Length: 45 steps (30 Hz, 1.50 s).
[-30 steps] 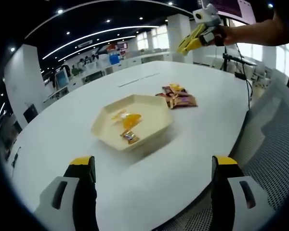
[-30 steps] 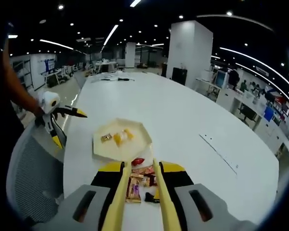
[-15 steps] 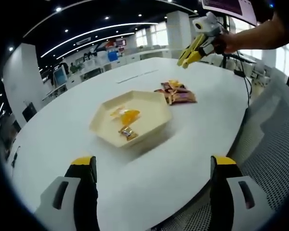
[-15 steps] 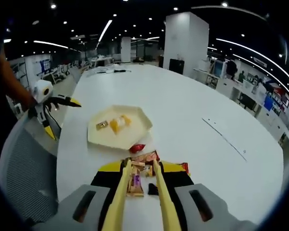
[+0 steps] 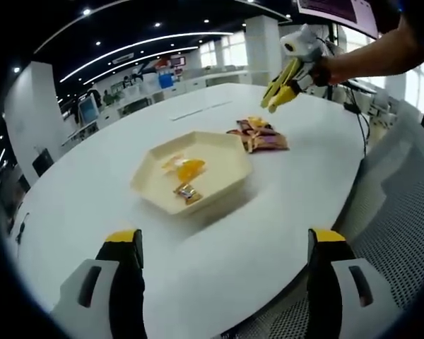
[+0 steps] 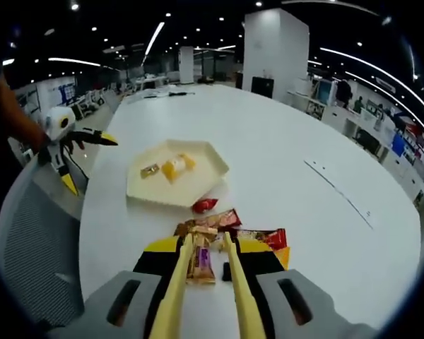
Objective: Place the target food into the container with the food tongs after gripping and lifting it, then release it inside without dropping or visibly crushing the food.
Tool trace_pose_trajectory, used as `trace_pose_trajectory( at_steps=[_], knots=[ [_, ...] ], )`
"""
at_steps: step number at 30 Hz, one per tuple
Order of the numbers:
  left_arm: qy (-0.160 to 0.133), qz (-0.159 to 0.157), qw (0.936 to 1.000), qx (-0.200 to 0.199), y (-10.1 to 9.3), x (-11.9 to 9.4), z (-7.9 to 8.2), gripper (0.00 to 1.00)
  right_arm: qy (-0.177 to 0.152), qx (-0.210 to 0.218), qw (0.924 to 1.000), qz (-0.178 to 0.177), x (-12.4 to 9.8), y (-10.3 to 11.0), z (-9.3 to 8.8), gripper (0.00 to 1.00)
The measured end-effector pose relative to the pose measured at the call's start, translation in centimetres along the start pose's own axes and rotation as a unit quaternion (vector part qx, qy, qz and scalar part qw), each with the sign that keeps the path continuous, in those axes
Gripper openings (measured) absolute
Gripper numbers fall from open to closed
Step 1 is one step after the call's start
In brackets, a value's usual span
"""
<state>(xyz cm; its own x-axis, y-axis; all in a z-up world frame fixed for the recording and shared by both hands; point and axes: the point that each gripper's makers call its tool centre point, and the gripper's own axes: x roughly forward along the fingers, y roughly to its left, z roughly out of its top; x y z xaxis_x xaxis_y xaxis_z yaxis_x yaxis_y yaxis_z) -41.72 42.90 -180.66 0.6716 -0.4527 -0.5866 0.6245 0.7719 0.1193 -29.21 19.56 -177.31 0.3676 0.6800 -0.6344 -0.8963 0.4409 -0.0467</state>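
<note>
Yellow tongs [image 6: 201, 282] cover part of the snack packets [image 6: 219, 233] beneath them.

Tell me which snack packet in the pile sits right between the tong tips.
The purple-labelled packet lies lengthwise between the yellow tongs on the right gripper; the red packet lies apart, nearer the tray.

I see a smooth white surface [image 5: 283, 205] with a soft sheen. The cream hexagonal tray [image 5: 230, 180] looks like matt plastic. The snack wrappers [image 6: 230, 220] are glossy, crinkled foil. My yellow tongs [image 6: 203, 248] look like smooth plastic. The grey chair back [image 5: 403, 212] is rough woven mesh.
</note>
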Motion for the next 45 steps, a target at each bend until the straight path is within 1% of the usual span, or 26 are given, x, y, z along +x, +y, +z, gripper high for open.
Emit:
trace_pose_trajectory(
  at_steps=[4, 11, 15, 21, 23, 27, 29, 30, 33, 35, 40, 42, 43, 44, 45],
  knots=[
    [0.001, 0.000, 1.0000, -0.001, 0.0, 0.0, 0.0, 0.92, 0.013, 0.004, 0.9999, 0.005, 0.9, -0.1, -1.0, 0.28],
    [0.003, 0.000, 1.0000, -0.004, 0.1, 0.0, -0.1, 0.92, 0.026, 0.015, 0.9995, 0.013, 2.1, 0.0, -1.6, 0.28],
    [0.003, 0.000, 1.0000, -0.004, 0.1, 0.1, -0.1, 0.92, 0.043, 0.015, 0.9988, 0.016, 3.1, 0.3, -2.7, 0.28],
    [0.007, 0.000, 1.0000, -0.005, 0.1, 0.0, -0.2, 0.92, 0.042, 0.027, 0.9984, 0.026, 3.8, 0.9, -3.2, 0.28],
    [0.007, 0.001, 1.0000, -0.006, 0.1, 0.0, -0.2, 0.92, 0.046, 0.028, 0.9982, 0.024, 3.9, 1.0, -3.4, 0.28],
    [0.007, 0.002, 1.0000, -0.006, 0.1, 0.0, -0.2, 0.92, 0.043, 0.036, 0.9981, 0.025, 3.8, 1.3, -3.2, 0.28],
    [0.006, 0.002, 1.0000, -0.006, 0.2, 0.0, -0.2, 0.92, 0.046, 0.033, 0.9980, 0.027, 3.8, 1.6, -3.2, 0.28],
    [0.006, 0.002, 1.0000, -0.006, 0.2, 0.0, -0.2, 0.92, 0.051, 0.019, 0.9980, 0.032, 3.8, 2.1, -3.3, 0.28],
    [0.006, 0.003, 1.0000, -0.007, 0.2, 0.0, -0.2, 0.92, 0.069, 0.009, 0.9970, 0.033, 4.3, 2.6, -3.9, 0.29],
    [0.006, 0.004, 1.0000, -0.007, 0.2, 0.0, -0.2, 0.92, 0.062, 0.020, 0.9973, 0.034, 4.3, 2.7, -3.6, 0.29],
    [0.006, 0.004, 1.0000, -0.006, 0.2, 0.0, -0.2, 0.92, 0.068, 0.014, 0.9969, 0.037, 4.5, 3.4, -3.5, 0.28],
    [0.006, 0.003, 1.0000, -0.005, 0.2, 0.0, -0.2, 0.92, 0.083, 0.003, 0.9958, 0.039, 4.7, 3.5, -4.1, 0.28],
    [0.006, 0.003, 1.0000, -0.005, 0.2, 0.0, -0.2, 0.92, 0.107, -0.020, 0.9936, 0.032, 4.8, 3.3, -4.9, 0.28],
    [0.006, 0.003, 1.0000, -0.005, 0.2, 0.0, -0.2, 0.92, 0.112, -0.032, 0.9929, 0.024, 4.7, 3.2, -5.1, 0.28],
    [0.006, 0.003, 1.0000, -0.005, 0.2, 0.0, -0.2, 0.92, 0.090, -0.017, 0.9952, 0.033, 4.8, 3.5, -4.4, 0.27]
  ],
)
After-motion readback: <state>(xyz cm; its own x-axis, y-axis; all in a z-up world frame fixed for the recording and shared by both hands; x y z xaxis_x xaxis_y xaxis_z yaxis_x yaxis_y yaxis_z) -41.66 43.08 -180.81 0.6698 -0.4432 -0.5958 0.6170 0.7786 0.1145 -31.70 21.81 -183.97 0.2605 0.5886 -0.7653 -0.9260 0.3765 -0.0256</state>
